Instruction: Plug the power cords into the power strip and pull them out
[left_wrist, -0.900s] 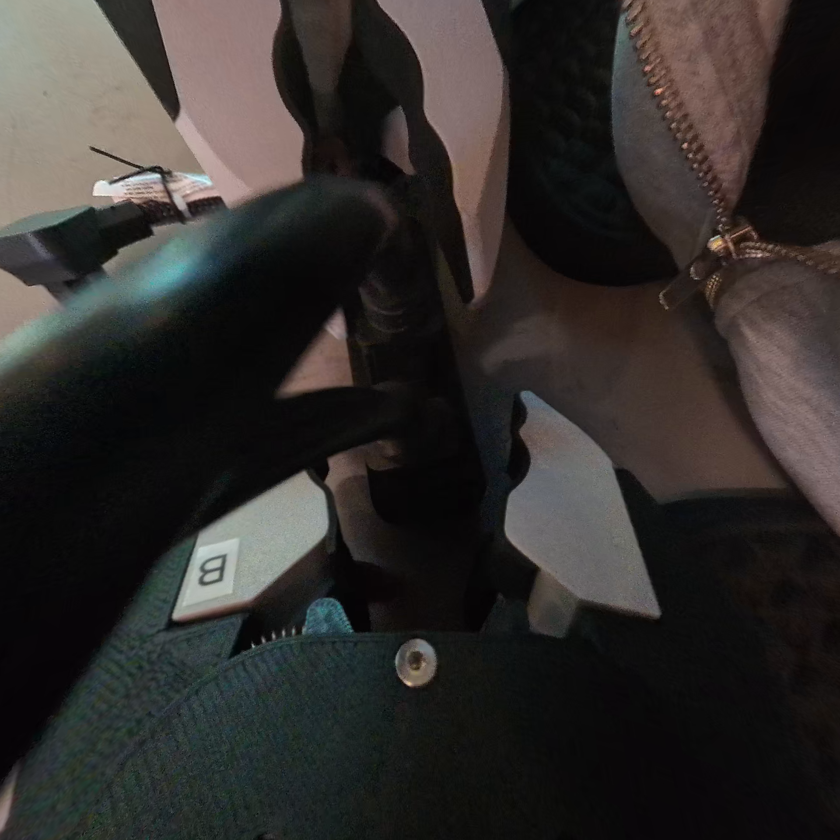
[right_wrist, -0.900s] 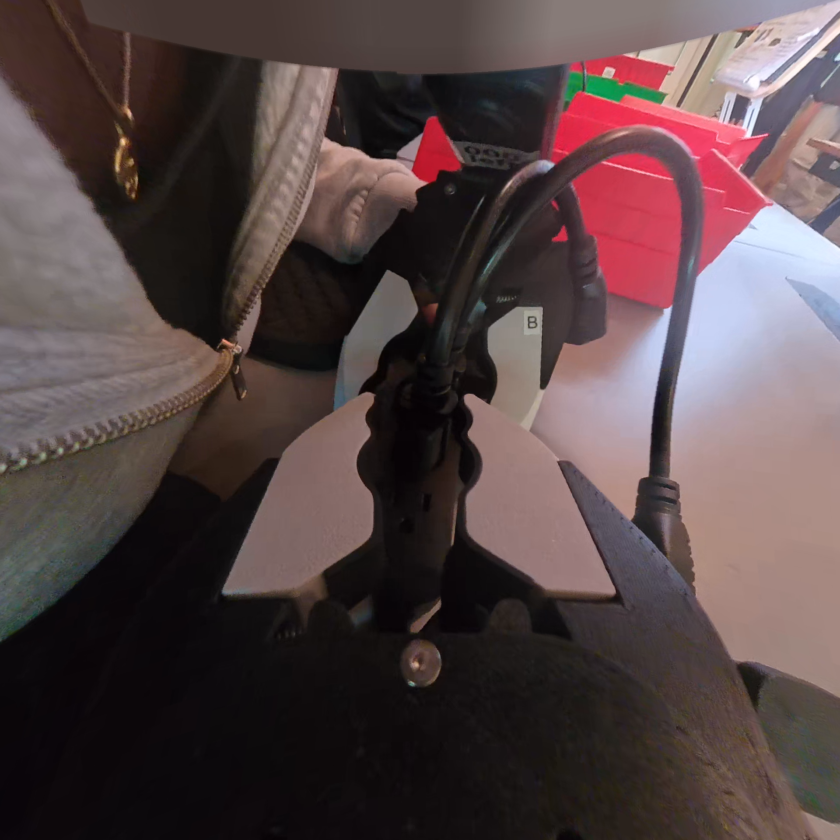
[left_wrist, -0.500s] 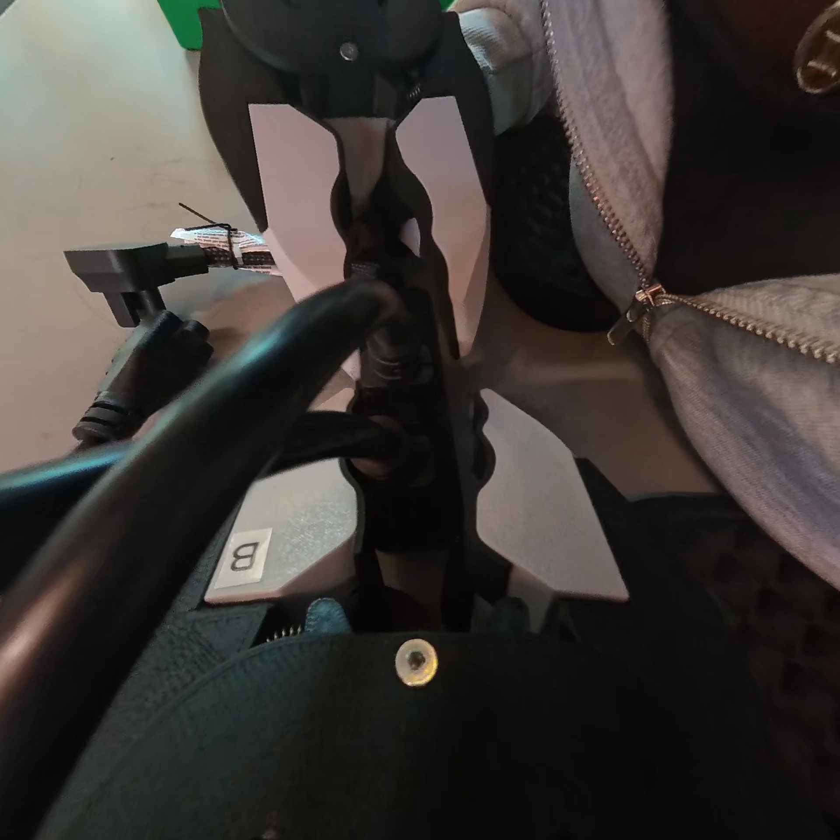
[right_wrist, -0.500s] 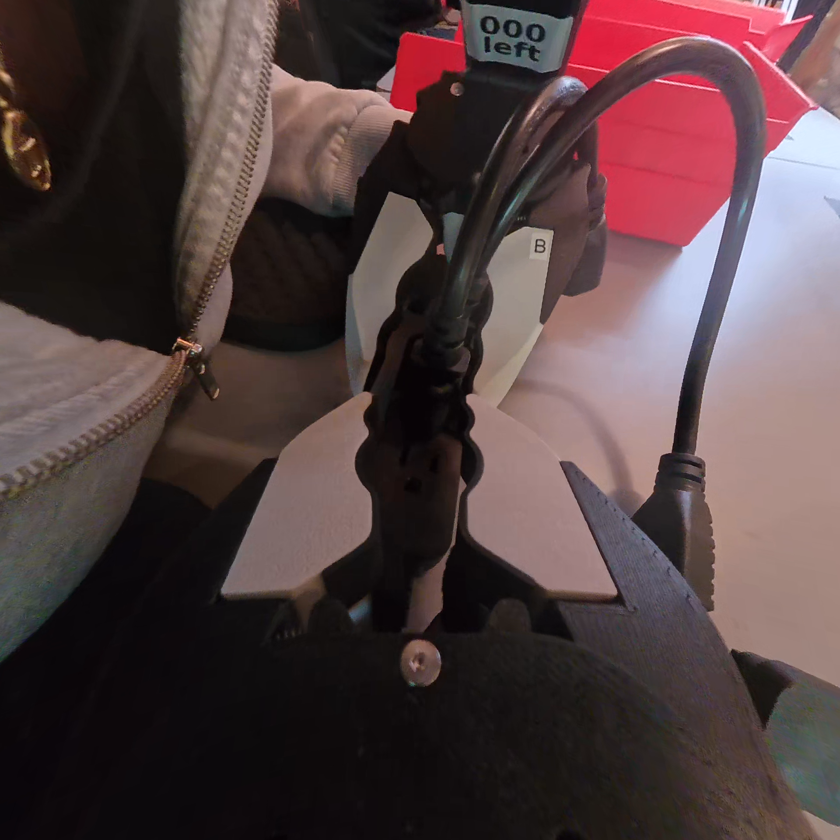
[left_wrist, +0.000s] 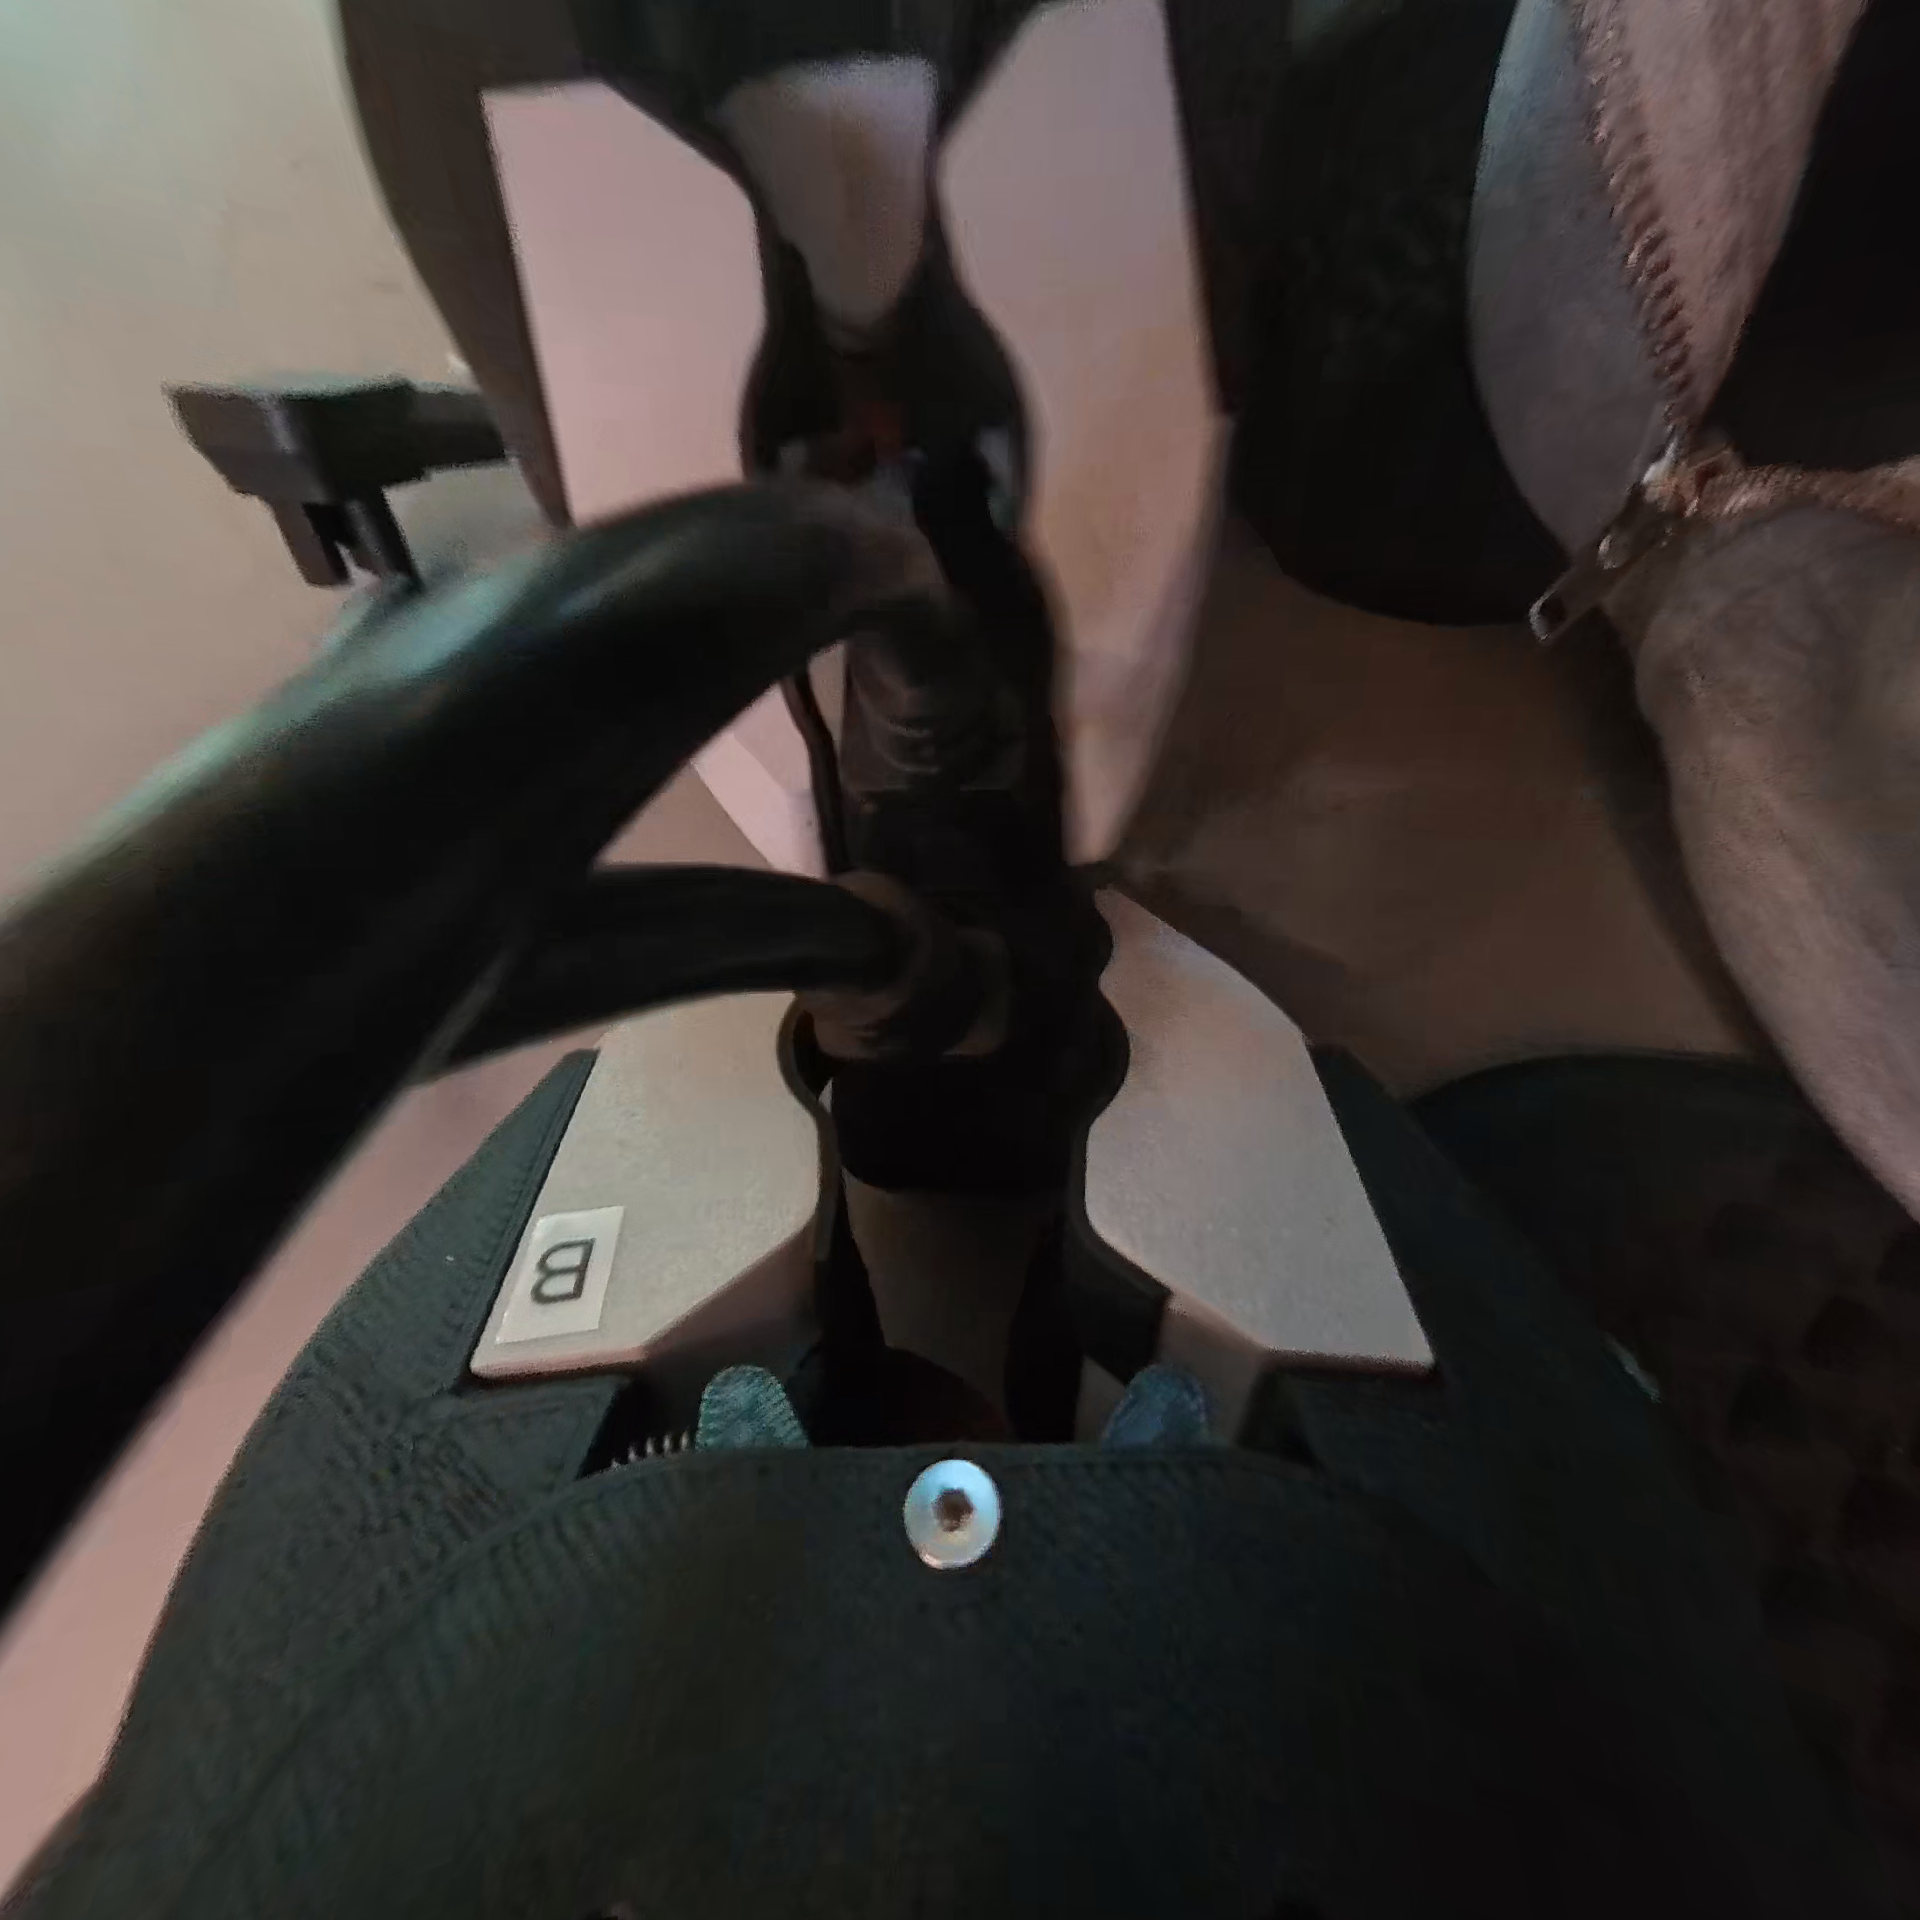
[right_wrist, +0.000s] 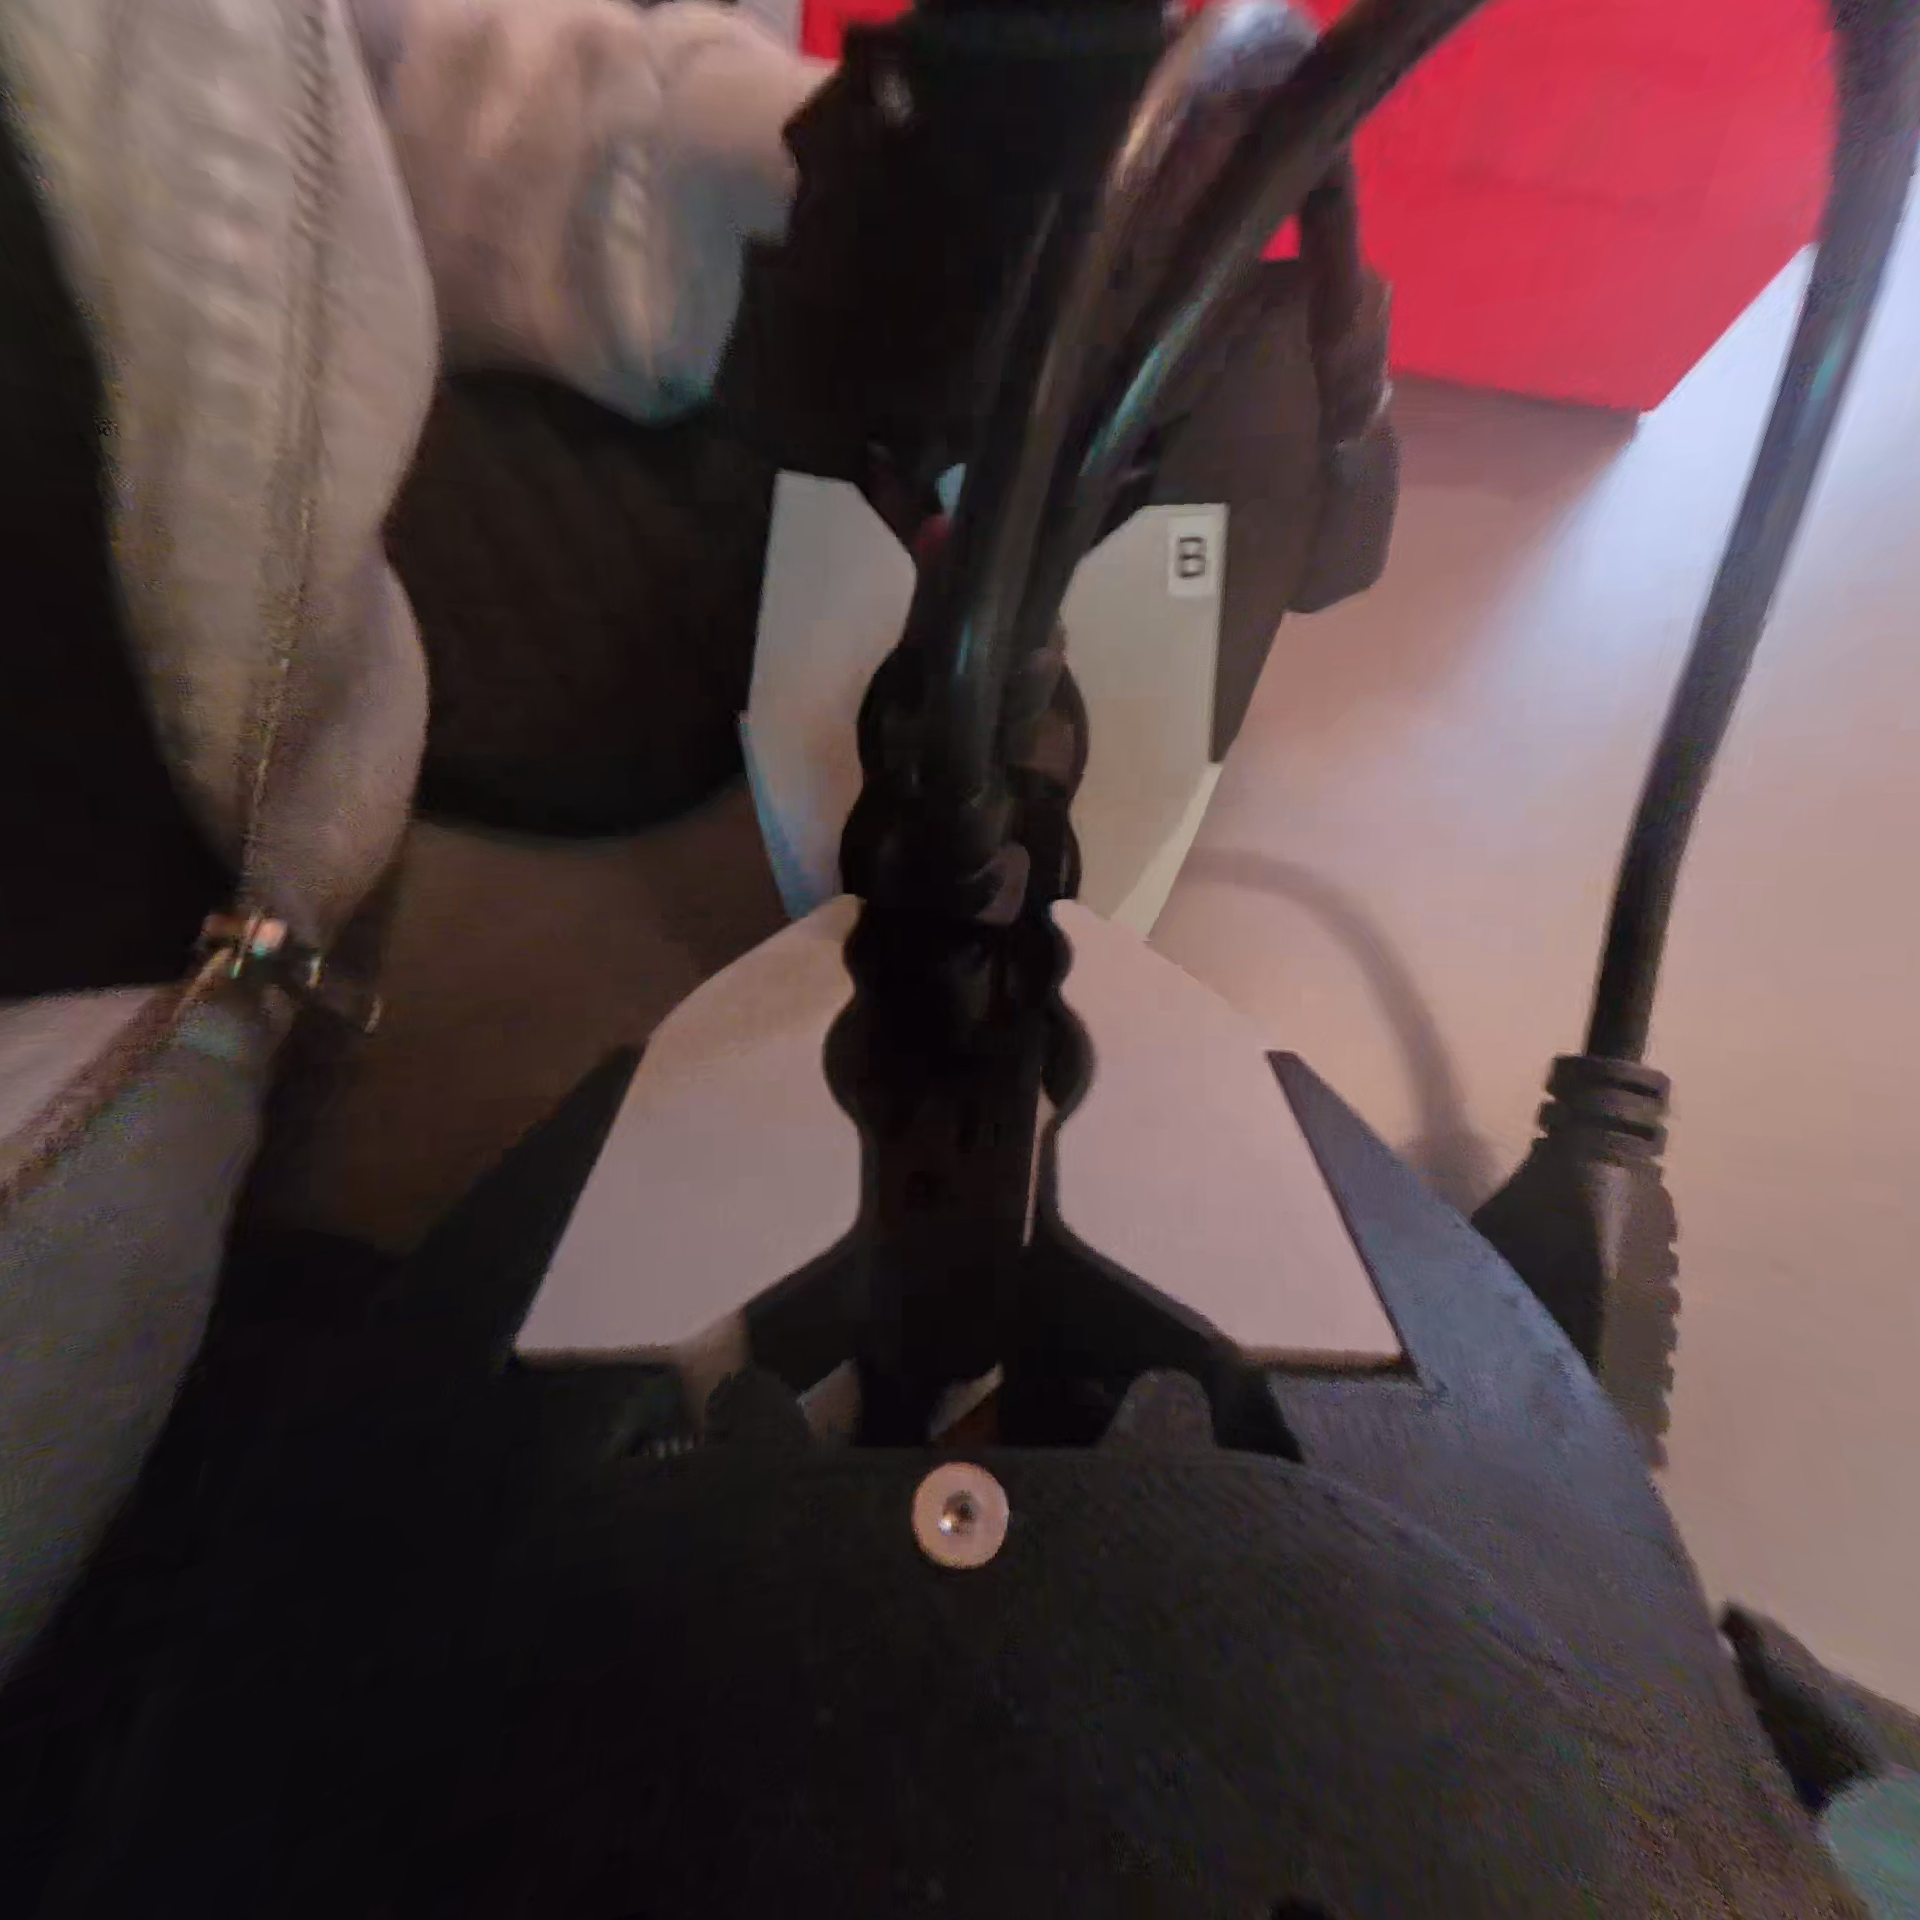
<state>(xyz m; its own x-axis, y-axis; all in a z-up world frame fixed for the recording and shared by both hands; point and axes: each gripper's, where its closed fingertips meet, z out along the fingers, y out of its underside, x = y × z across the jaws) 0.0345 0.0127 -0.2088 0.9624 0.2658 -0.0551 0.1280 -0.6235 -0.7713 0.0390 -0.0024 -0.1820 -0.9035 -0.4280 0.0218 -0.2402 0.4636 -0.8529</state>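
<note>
My left gripper (left_wrist: 956, 997) is shut on the black plug (left_wrist: 951, 1122) of a power cord (left_wrist: 717, 935) that leaves to the left. A second thick cord (left_wrist: 416, 790) arcs blurred across the front. My right gripper (right_wrist: 956, 925) faces it, shut on the narrow black power strip (right_wrist: 951, 1049). The plug end and cords (right_wrist: 1049, 499) run from the strip up to the left gripper's white fingers (right_wrist: 1132, 665). In the left wrist view the right gripper's fingers (left_wrist: 644, 312) show straight ahead. The joint between plug and strip is hidden in dark blur.
A loose black plug (right_wrist: 1600, 1226) with its cord (right_wrist: 1787, 499) stands on the light table (right_wrist: 1662, 790) at right. An angled black plug (left_wrist: 312, 447) lies at left. Red bins (right_wrist: 1579, 177) stand behind. A person in a grey zipped jacket (right_wrist: 187, 520) is close by. My two grippers' fingertips are within a few centimetres of each other.
The two grippers have drawn closer together, each filling more of the other's view. Both views are now blurred by motion. Both grips stay shut.
</note>
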